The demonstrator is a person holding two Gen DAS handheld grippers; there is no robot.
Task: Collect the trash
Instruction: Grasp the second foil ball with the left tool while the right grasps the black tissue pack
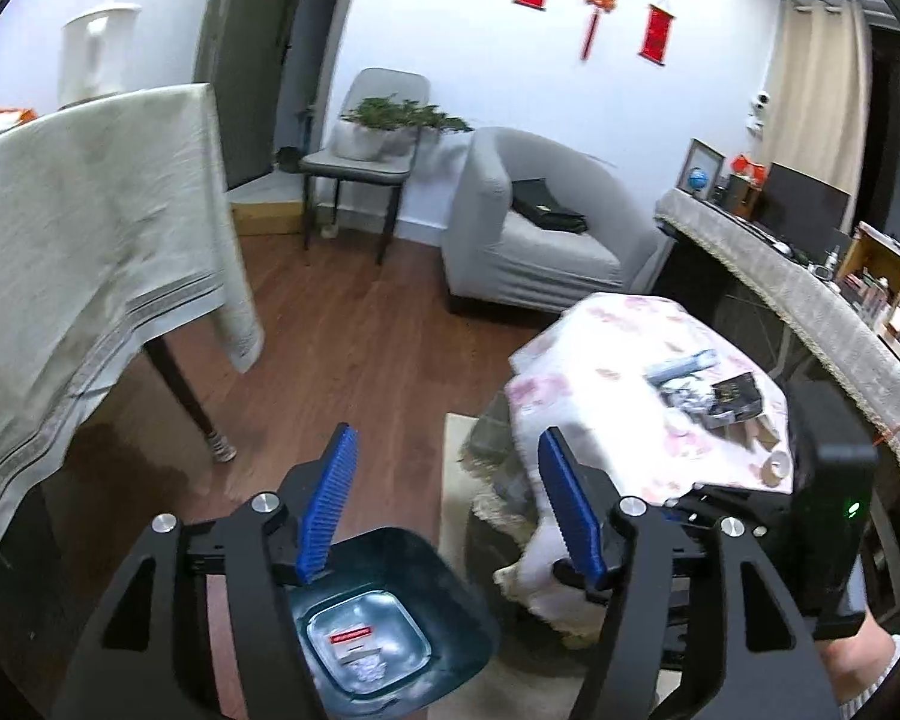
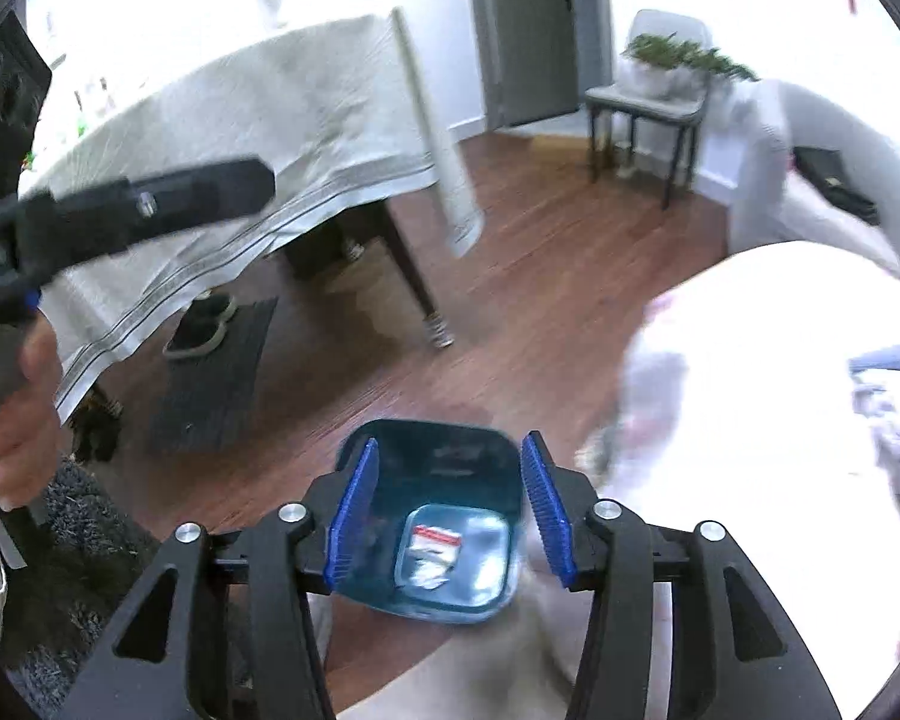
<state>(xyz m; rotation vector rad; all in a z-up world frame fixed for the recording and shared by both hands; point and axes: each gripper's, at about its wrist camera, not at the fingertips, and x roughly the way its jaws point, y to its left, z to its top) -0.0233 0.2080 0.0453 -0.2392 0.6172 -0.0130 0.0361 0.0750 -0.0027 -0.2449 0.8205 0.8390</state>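
Left tool (image 1: 447, 507) partly open, empty; right tool (image 2: 450, 507) likewise, empty; one teal bin (image 2: 429, 462) on floor directly beneath both, holding one red-labelled wrapper (image 2: 435, 543); several scraps (image 1: 705, 390) on tabletop (image 1: 600, 348) right of left tool.

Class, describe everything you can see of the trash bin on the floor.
The trash bin is dark teal, glossy like plastic, squarish with rounded corners, upright and open-topped. It stands on the wooden floor beside the small cloth-covered table. At its bottom lie a red-and-white label and pale crumpled scraps. Neither hand-held gripper touches it.
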